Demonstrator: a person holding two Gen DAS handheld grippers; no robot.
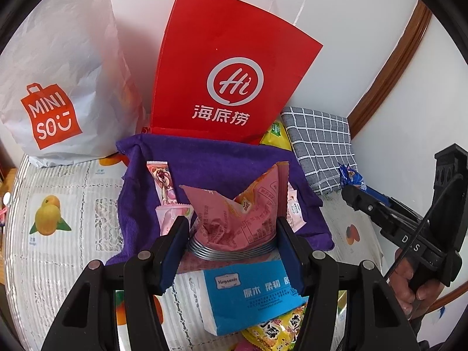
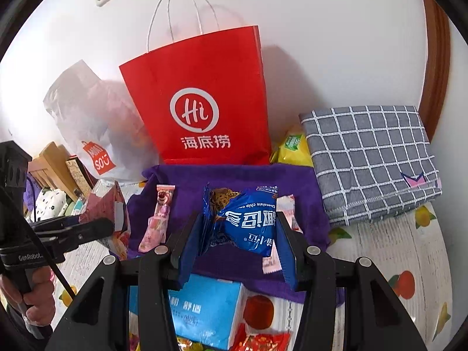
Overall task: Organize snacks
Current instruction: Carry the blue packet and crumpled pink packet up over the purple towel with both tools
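A red paper bag (image 2: 204, 99) is showing a white logo. A purple towel (image 1: 222, 158) is lying under a pink snack packet (image 1: 234, 213) and a blue cookie packet (image 2: 248, 219). A grey cloth (image 2: 371, 161) is showing white checks. The tablecloth (image 1: 58, 234) is showing yellow and orange fruit prints.
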